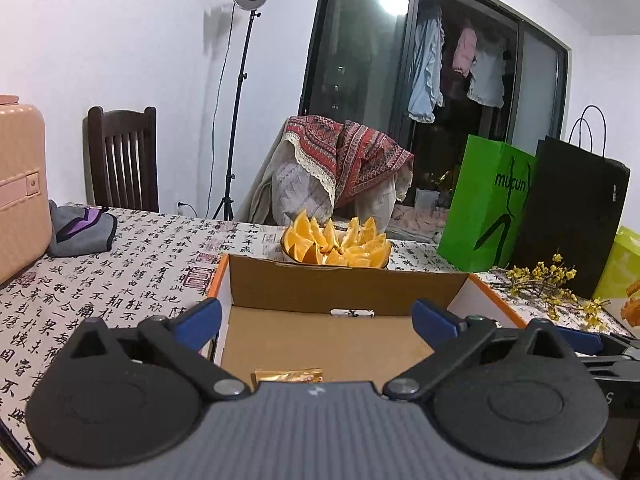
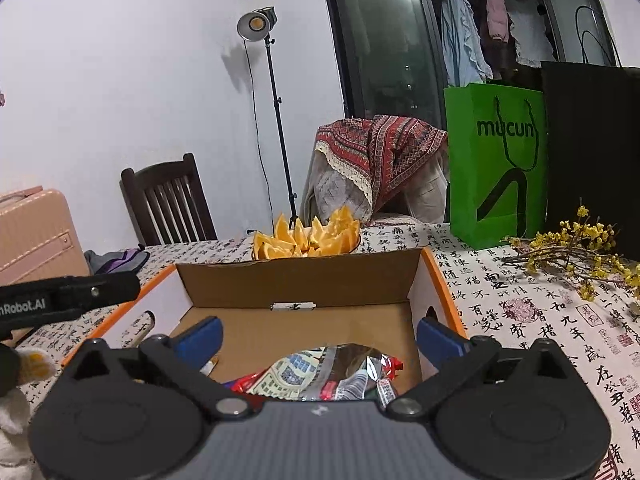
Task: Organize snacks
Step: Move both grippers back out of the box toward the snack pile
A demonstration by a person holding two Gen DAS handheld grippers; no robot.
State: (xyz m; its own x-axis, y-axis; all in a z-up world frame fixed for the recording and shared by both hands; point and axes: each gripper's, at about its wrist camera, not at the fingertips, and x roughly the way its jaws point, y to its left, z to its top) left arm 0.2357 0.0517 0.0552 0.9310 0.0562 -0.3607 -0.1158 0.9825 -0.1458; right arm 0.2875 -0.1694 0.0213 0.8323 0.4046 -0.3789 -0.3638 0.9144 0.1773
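An open cardboard box [image 1: 344,292] with orange edges stands on the table. My left gripper [image 1: 318,322] hangs over its near left part, jaws wide open, nothing between the blue pads. Below it a small gold snack packet [image 1: 287,375] lies on the box floor. In the right wrist view my right gripper [image 2: 320,338] is open over the same box [image 2: 300,284]. A shiny silver and red snack bag [image 2: 332,372] lies in the box under it, free of the pads. The other gripper's black arm [image 2: 68,296] shows at the left.
A bowl of orange wedges [image 1: 336,246] sits just behind the box. A green paper bag [image 1: 488,208] and a black bag [image 1: 568,216] stand at the right, with yellow flower twigs [image 1: 548,284] before them. A pink suitcase [image 1: 20,196] and grey cloth [image 1: 80,228] lie left.
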